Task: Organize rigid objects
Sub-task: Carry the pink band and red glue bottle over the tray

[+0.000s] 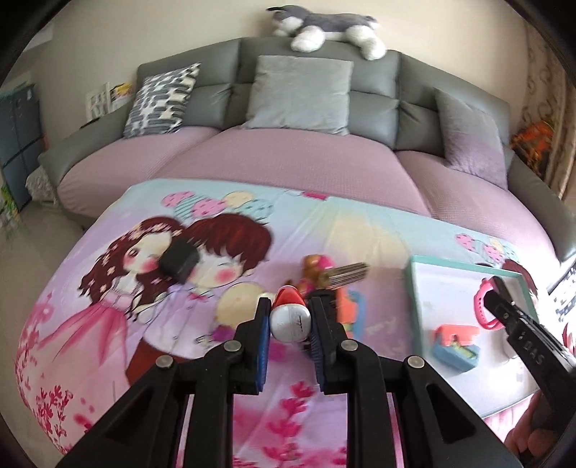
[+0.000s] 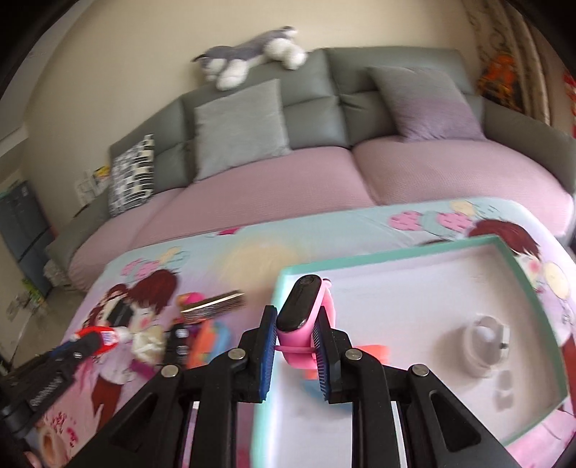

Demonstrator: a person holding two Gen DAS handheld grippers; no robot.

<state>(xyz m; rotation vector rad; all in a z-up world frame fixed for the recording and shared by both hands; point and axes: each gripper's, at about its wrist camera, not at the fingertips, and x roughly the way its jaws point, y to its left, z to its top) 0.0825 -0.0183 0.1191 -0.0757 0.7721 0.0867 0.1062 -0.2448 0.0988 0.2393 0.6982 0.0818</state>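
My left gripper (image 1: 291,306) is shut on a white tube with a red cap (image 1: 290,316), held above the cartoon-print cloth (image 1: 118,324). My right gripper (image 2: 298,316) is shut on a pink smartwatch (image 2: 301,311), held over the near left part of the white tray with a teal rim (image 2: 396,248). In the left wrist view the tray's rim (image 1: 410,288) is at the right, with the right gripper and watch (image 1: 484,306) over it. A pink-and-blue toy (image 1: 455,347) lies in the tray. A clear round container (image 2: 484,338) sits in the tray's right part.
On the cloth lie a black box (image 1: 179,260), a brush with bristles (image 1: 347,275), a small doll figure (image 1: 316,268) and an orange-blue toy (image 1: 351,309). A grey sofa with pink seats (image 1: 288,158) stands behind, with cushions and a plush dog (image 1: 324,27) on top.
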